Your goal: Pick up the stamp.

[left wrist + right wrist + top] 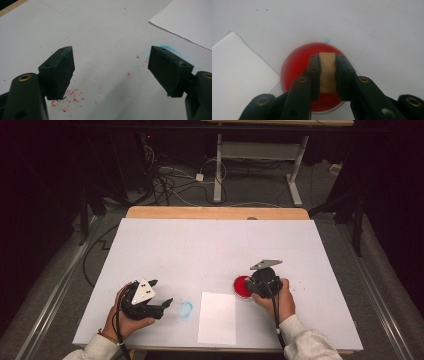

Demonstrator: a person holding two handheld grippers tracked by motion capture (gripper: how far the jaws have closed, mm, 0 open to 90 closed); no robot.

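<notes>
High view first: left of the white sheet (pixel 217 318), the left gripper (pixel 161 306) hovers low with its jaws spread and empty, beside a faint blue smear (pixel 184 309) on the table (pixel 210 245). Red specks (pixel 72 93) dot the surface under it. The sheet itself looks blank, so any printing on it seems not yet done. Just right of the sheet, the right gripper (pixel 327 72) has its jaws pinching a tan block (pixel 327 72), likely a stamp or sponge, over the red dish (pixel 241 286). By the look of it he's loading colour; pressing onto paper is probably what's left.
</notes>
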